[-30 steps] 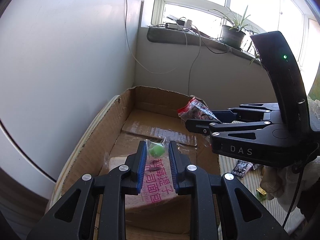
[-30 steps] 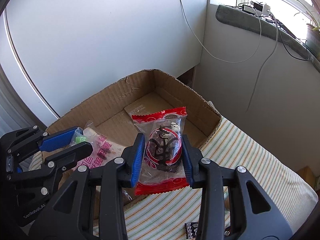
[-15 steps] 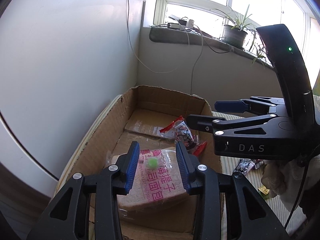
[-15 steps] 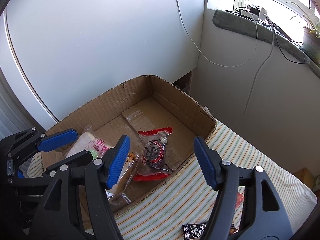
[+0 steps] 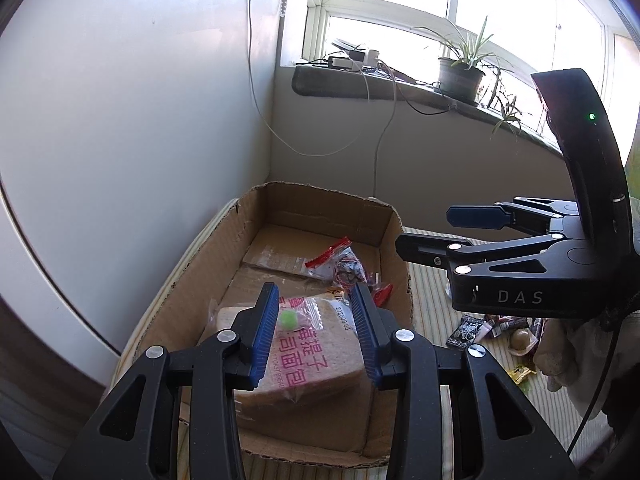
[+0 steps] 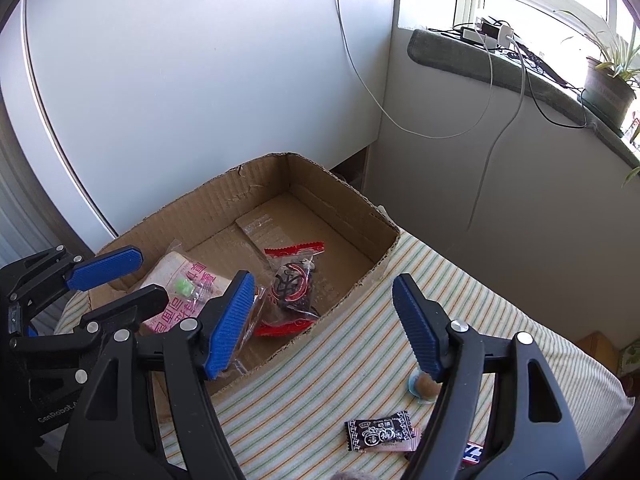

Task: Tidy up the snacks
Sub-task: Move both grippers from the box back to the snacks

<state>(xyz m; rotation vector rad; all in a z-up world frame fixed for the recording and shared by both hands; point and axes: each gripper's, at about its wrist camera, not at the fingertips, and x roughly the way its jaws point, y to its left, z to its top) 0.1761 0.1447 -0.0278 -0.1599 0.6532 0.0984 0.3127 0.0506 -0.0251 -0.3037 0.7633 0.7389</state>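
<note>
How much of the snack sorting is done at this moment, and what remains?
Done: the bread pack, a green candy on it and a red-edged packet lie in the box.
In hand: nothing; the left hand-held gripper and right hand-held gripper are both open.
Left: a black wrapper, a round brown sweet and more snacks wait on the striped cloth.

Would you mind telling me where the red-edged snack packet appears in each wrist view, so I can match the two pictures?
Left wrist view: the red-edged snack packet lies in the cardboard box, just beyond the open left gripper, past the toast bread pack.
Right wrist view: the packet lies mid-box, just right of the right gripper's left finger.
Shared landmark: the small green candy on the bread pack.
</note>
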